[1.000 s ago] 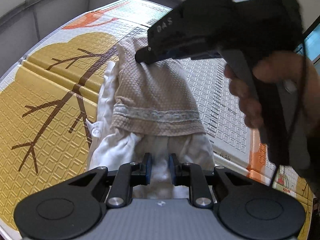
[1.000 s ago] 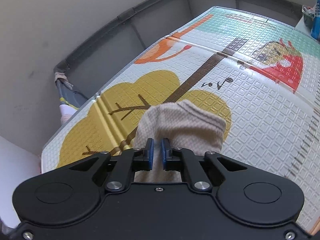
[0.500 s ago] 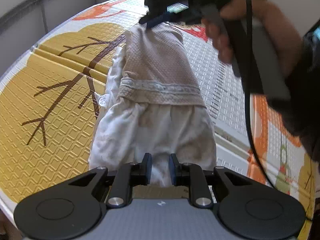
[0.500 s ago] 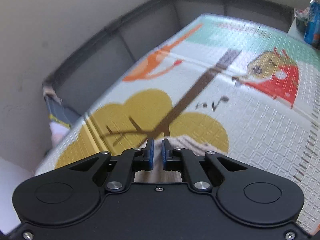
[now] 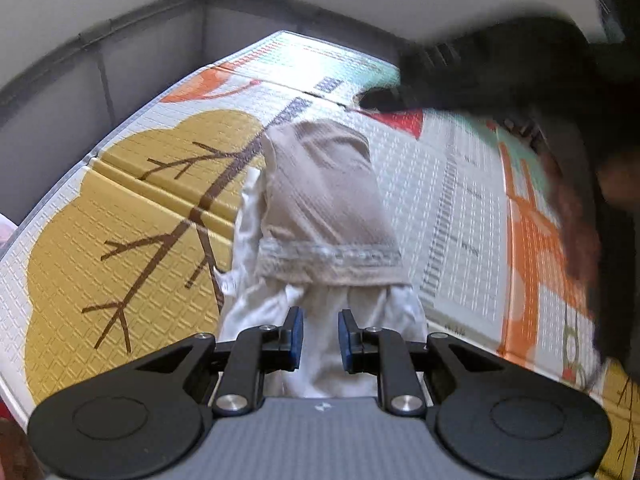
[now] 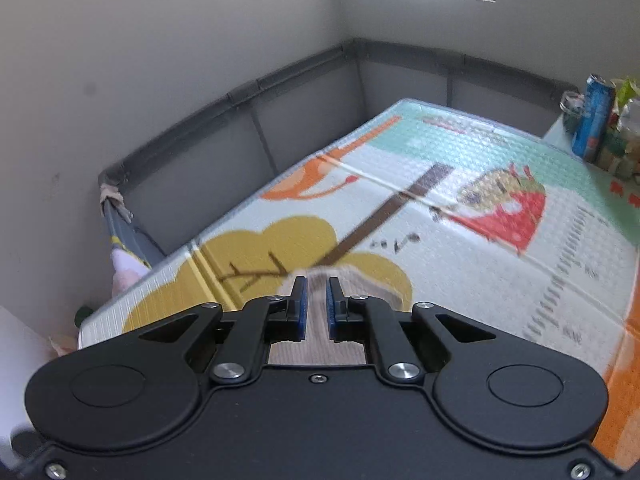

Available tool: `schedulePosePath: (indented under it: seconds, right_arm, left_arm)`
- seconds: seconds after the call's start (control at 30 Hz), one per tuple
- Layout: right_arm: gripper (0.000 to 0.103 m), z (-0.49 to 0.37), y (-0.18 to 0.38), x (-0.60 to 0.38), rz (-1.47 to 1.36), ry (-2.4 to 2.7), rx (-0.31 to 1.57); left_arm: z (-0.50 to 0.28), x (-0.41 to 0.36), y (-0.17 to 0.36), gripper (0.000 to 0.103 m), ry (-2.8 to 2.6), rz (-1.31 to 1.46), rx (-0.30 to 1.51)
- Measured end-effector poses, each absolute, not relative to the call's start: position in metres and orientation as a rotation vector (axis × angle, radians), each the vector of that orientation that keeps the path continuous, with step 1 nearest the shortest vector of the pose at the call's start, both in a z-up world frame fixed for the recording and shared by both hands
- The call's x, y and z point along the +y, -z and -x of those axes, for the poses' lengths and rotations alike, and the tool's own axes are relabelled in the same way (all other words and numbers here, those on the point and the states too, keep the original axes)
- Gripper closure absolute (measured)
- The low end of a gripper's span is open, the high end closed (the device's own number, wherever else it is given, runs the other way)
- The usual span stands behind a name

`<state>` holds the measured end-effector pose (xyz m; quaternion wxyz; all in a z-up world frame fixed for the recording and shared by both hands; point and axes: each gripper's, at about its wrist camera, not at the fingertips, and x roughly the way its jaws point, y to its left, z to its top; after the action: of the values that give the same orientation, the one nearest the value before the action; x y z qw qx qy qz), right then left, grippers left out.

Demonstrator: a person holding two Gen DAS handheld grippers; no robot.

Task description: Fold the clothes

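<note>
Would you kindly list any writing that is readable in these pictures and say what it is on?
None can be read.
Play mat: small dark print beside a ruler-like scale, too blurred.
Blue can: label too small and blurred.
Garment: no writing visible.
</note>
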<state>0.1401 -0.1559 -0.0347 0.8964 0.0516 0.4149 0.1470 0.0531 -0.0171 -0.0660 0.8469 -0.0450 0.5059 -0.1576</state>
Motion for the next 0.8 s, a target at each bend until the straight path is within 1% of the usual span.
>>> schedulePosePath:
  seconds: [0.23, 0.47, 0.8]
  right_arm:
    - [0.094, -0.101, 0.058, -0.158, -0.084, -0.311, 0.916]
    - [0.093, -0.081, 0.085, -0.157, -0.067, -0.312, 0.973]
    - [0.094, -0.046, 0.091, -0.153, -0.008, -0.342, 0.967]
  left_arm:
    - [-0.077, -0.017, 0.070, 0.082, 0.327, 0.132, 1.047]
    - [-0.101, -0.015, 0.082, 0.083, 0.311, 0.167, 1.062]
    - [-0.126, -0.015, 0.094, 0.082, 0.218, 0.158, 1.086]
